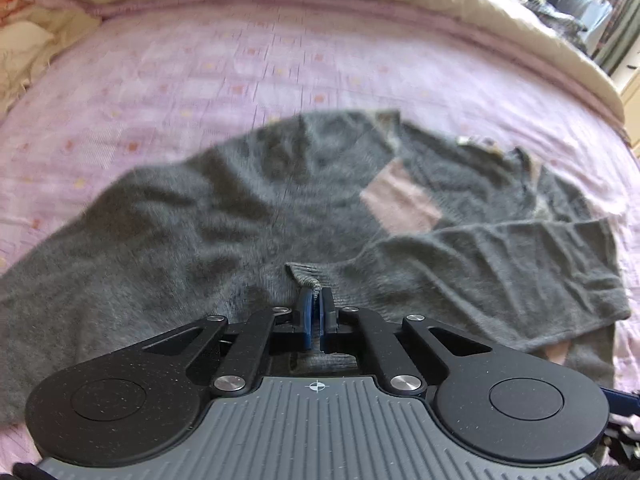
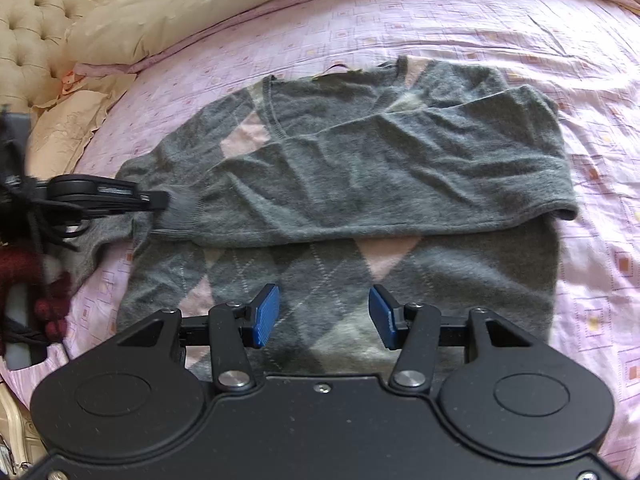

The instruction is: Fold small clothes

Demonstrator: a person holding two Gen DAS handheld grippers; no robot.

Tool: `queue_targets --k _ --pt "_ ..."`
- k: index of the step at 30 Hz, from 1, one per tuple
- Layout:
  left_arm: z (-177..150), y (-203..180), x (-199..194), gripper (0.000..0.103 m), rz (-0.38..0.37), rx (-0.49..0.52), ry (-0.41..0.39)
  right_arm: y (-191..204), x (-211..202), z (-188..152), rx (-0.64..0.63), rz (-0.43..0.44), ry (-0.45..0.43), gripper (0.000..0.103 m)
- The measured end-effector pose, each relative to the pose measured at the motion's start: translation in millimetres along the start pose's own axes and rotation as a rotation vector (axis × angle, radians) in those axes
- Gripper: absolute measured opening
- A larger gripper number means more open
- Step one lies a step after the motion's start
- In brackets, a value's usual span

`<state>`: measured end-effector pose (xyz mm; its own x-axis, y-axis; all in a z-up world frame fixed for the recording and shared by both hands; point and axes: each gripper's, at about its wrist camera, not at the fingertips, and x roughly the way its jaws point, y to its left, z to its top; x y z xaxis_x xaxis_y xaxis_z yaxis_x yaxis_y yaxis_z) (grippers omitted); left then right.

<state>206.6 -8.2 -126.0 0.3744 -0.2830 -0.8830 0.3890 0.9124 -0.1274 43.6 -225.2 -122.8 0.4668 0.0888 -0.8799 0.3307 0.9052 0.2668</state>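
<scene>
Blue fingers [image 1: 309,307] of the left gripper [image 1: 316,300] are clenched on the sleeve cuff [image 1: 306,276] of the grey sweater [image 2: 360,168] on the bed [image 2: 520,40]. Right gripper [image 2: 323,316] hangs released. Advise laying the sleeve flat across the chest before letting go.

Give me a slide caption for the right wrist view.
Open right claw over grey argyle sweater; left claw grips sleeve cuff.

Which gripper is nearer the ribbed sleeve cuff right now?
Left. The left gripper is shut on the ribbed cuff of the grey sweater. The right gripper is open above the sweater's lower body, apart from the cuff.
</scene>
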Motion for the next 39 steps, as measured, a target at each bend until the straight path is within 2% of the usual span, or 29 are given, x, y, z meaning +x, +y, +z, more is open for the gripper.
queue_targets --k 3,5,9,12,18,21,23,25,29,37,38,39 --pt "2 9 -13 0.002 0.038 -0.018 -0.044 -14 -4 4 0.009 -0.012 -0.013 0.058" --pt "4 20 -13 0.0 0.097 -0.044 -0.047 -26 -7 8 0.021 -0.026 -0.027 0.058" --pt "8 39 -3 0.0 0.146 -0.071 -0.013 -56 -9 20 0.068 -0.065 -0.057 0.058" --pt "9 38 1 0.0 0.191 -0.041 0.011 -80 -10 35 0.097 -0.115 -0.092 0.058" --pt "7 9 -3 0.005 0.064 0.035 -0.017 -138 -6 76 0.233 -0.179 -0.163 0.058" --pt "3 -5 14 0.005 0.07 0.062 0.032 -165 5 91 0.286 -0.212 -0.167 0.058" --pt "-2 -6 27 0.006 0.102 0.062 0.078 -181 13 97 0.31 -0.236 -0.157 0.058" --pt "-6 -6 29 0.006 0.11 0.086 0.055 -192 23 101 0.317 -0.246 -0.136 0.058" --pt "-5 -11 31 0.006 0.123 0.16 0.07 -193 43 101 0.27 -0.255 -0.086 0.058" --pt "-3 -5 32 0.006 0.107 0.116 0.071 -171 52 103 0.228 -0.193 -0.112 0.058" --pt "-3 -6 31 0.006 0.11 0.119 0.071 -169 53 104 0.225 -0.184 -0.113 0.056" --pt "-2 -6 33 0.006 0.111 0.119 0.071 -167 55 105 0.222 -0.174 -0.109 0.047"
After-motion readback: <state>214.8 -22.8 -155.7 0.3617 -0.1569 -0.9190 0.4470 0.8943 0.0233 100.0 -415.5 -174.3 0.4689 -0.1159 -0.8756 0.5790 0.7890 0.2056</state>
